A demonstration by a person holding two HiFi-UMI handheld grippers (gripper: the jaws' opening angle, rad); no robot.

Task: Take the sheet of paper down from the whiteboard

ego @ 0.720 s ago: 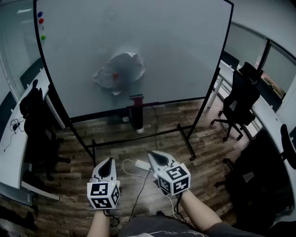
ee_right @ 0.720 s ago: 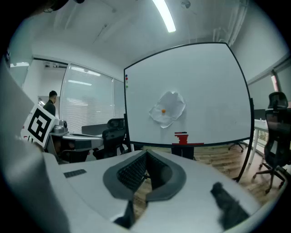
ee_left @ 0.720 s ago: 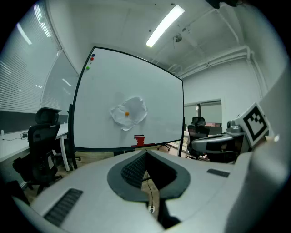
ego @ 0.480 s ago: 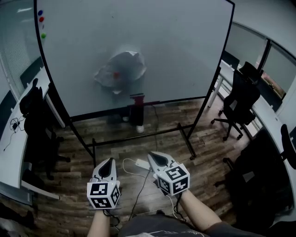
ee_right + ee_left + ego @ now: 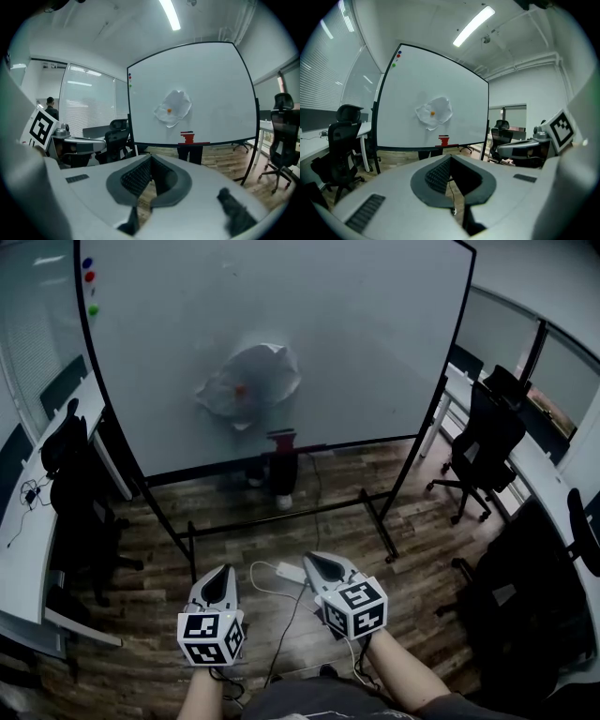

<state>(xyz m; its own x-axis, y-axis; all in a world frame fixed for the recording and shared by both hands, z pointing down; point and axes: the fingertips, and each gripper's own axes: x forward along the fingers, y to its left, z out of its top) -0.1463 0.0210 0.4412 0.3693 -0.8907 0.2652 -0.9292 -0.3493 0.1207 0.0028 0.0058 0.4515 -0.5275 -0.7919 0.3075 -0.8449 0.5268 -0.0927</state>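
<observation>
A crumpled white sheet of paper (image 5: pixel 248 383) hangs in the middle of the whiteboard (image 5: pixel 375 343), pinned by a small orange magnet (image 5: pixel 241 390). The sheet also shows in the left gripper view (image 5: pixel 435 112) and in the right gripper view (image 5: pixel 175 108). Both grippers hover low over the wooden floor, well short of the board and pointing toward it. My left gripper (image 5: pixel 217 579) is shut with nothing in it, and its tips (image 5: pixel 450 157) meet. My right gripper (image 5: pixel 315 562) is shut and empty too, its tips (image 5: pixel 151 157) closed together.
A red object (image 5: pixel 280 437) sits on the board's tray. Coloured magnets (image 5: pixel 90 279) dot the top left corner. The board's wheeled frame (image 5: pixel 375 521) stands between me and it. A power strip (image 5: pixel 289 573) with cables lies on the floor. Office chairs stand right (image 5: pixel 489 442) and left (image 5: pixel 66 446).
The board and paper sit slightly lower and further right in the head view. Both grippers keep their places and stay shut.
</observation>
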